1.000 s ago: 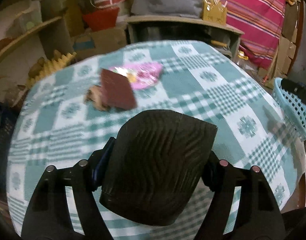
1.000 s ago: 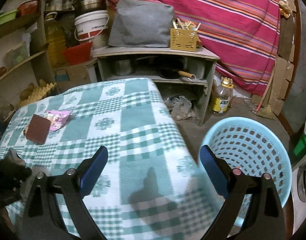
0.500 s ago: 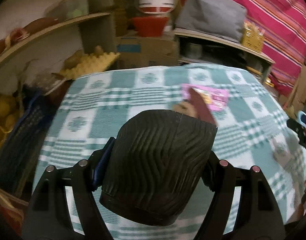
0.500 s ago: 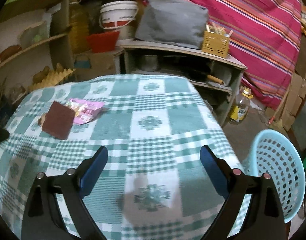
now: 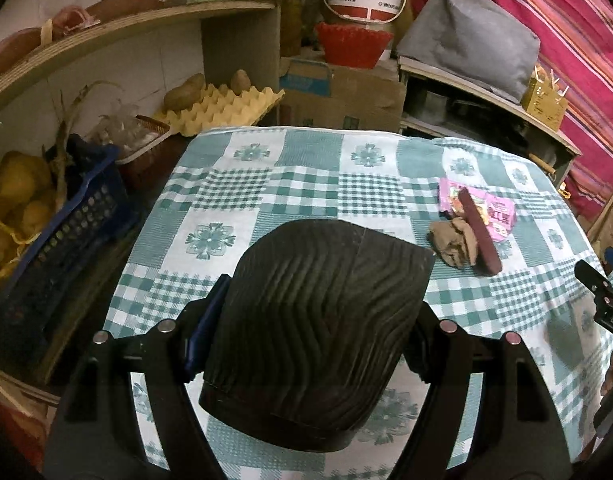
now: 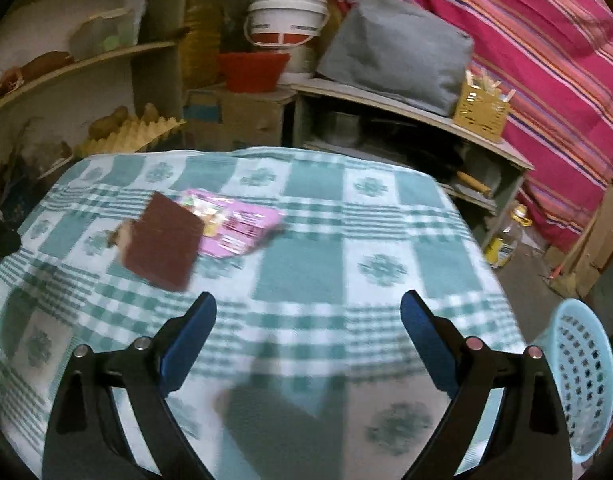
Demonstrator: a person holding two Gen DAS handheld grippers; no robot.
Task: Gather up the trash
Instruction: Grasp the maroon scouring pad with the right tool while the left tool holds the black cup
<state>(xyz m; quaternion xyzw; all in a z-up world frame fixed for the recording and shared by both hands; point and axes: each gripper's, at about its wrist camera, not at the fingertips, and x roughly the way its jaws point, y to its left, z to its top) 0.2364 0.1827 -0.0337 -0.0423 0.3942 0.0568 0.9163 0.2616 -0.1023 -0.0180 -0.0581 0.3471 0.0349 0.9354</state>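
Only left tongs (image 5: pixel 306 336) show a black tub (image 5: pixel 318 340) (gripped).

- Bare checked cloth covers most of the bench (image 6: pixel 306 264) — open passage between the empty right tongs (image 6: pixel 308 320) and the far edge.
- A brown pad (image 6: pixel 162 240), pink wrapper (image 6: pixel 242 228) and crumpled paper (image 5: pixel 452 242) cluster together — the only obstacles there.
- A blue basket (image 6: pixel 582 380) stands off the bench's right edge.

Dim indoor light, warm cast. Fisheye is bending the shelves (image 5: pixel 126 28) and blacking out corners. Left view is staying sharp; right view is smearing the worktop (image 6: pixel 306 264) cloth with motion blur. Soft shadows are falling on the near cloth.
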